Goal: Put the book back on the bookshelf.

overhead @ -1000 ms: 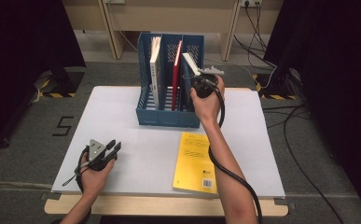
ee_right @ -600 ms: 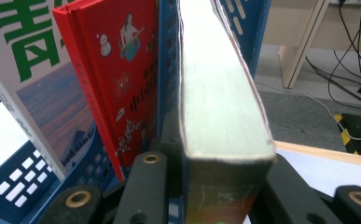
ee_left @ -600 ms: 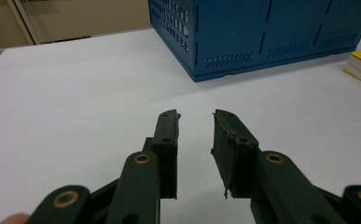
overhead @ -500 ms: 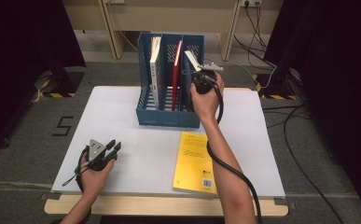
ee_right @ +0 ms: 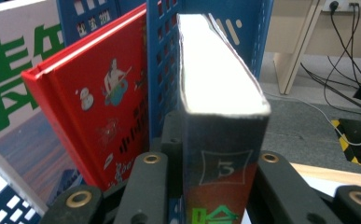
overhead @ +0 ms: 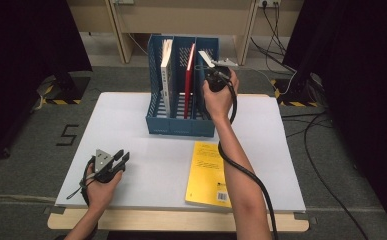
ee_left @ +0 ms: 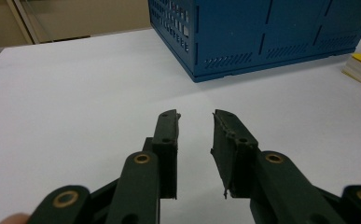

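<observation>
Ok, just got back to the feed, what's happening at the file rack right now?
The right gripper is shut on a dark-spined book and holds it at the top of the rightmost slot of the blue file rack. A red book stands in the middle slot and a white book in the left one. A yellow book lies flat on the white table in front of the rack. The left gripper rests low over the table, jaws apart and empty.

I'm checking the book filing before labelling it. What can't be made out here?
- Held book: its lower part is cut off by the right gripper view's bottom edge and hidden between the jaws.
- Yellow book: cover print too small, high view.
- White book: title cut off, left edge.
</observation>
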Demonstrator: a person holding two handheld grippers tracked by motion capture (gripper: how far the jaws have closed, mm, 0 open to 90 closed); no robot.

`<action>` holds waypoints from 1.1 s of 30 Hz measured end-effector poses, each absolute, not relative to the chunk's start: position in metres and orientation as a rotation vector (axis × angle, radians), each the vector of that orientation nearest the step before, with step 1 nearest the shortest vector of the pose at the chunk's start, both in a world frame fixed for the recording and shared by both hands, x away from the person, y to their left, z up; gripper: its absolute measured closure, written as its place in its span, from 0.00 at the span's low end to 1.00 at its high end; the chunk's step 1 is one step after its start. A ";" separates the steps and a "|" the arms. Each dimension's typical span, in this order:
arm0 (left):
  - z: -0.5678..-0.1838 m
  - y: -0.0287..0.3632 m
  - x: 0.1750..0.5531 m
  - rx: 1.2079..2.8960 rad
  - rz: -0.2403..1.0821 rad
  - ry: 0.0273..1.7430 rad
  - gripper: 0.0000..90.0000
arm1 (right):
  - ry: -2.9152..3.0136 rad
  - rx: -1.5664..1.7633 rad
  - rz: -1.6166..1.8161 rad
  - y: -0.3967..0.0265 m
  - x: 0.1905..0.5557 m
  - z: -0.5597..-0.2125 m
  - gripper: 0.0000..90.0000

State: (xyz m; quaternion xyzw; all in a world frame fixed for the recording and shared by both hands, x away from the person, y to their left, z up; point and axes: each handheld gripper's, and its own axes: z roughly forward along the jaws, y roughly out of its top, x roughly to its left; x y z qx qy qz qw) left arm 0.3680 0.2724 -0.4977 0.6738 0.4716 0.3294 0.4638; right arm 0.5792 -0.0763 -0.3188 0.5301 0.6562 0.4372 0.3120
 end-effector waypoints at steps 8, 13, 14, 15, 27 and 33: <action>-0.498 0.272 0.368 1.649 0.808 1.160 0.78 | 1.713 1.392 1.171 -0.077 0.589 -0.314 0.84; -0.498 0.272 0.368 1.650 0.809 1.161 0.78 | 1.698 1.393 1.177 -0.075 0.598 -0.313 0.84; -0.498 0.273 0.368 1.650 0.809 1.161 0.78 | 1.692 1.395 1.177 -0.074 0.599 -0.314 0.84; -0.498 0.273 0.368 1.649 0.808 1.161 0.78 | 1.689 1.392 1.182 -0.074 0.600 -0.314 0.84; -0.498 0.273 0.368 1.650 0.808 1.160 0.78 | 1.671 1.360 1.203 -0.063 0.611 -0.329 0.83; -0.498 0.272 0.368 1.657 0.809 1.157 0.78 | 1.679 1.348 1.207 -0.061 0.613 -0.332 0.83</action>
